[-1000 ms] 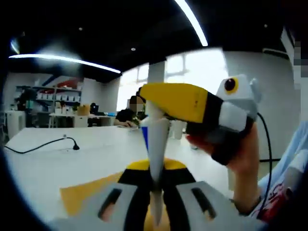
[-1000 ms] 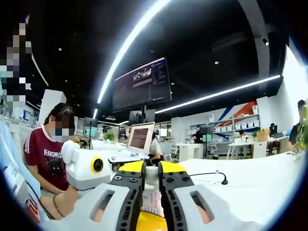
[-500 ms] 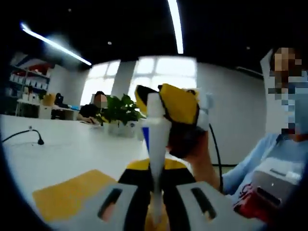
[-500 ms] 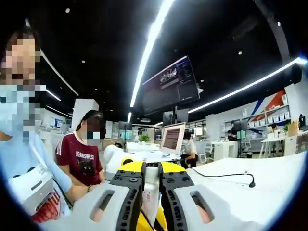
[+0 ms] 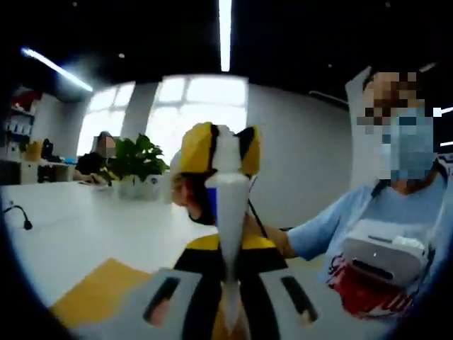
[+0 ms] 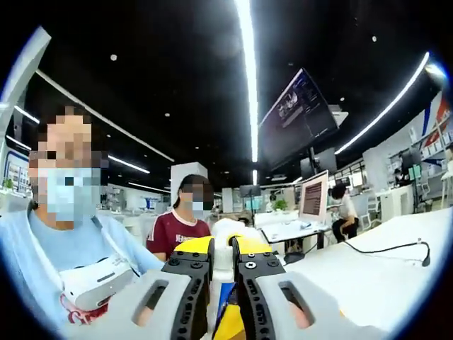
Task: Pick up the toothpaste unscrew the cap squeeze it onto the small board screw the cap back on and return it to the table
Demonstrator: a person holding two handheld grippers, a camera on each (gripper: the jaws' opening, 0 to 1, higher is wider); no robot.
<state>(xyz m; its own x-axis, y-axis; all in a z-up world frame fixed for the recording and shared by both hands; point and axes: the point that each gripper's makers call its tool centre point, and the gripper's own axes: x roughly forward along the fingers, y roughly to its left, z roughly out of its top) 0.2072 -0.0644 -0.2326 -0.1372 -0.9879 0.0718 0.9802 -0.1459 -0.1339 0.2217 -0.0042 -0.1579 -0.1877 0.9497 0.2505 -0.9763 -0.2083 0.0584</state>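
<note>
The left gripper (image 5: 230,297) is clamped on the flat tail of the toothpaste tube (image 5: 231,212), which stands upright. At the tube's top, the right gripper (image 5: 218,150) is closed on the white cap (image 6: 223,256). Below lies a yellow board (image 5: 88,290) on the white table (image 5: 85,227).

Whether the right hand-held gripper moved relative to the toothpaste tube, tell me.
Yes. Against the toothpaste tube, the right hand-held gripper swung from its right side to behind its cap.
</note>
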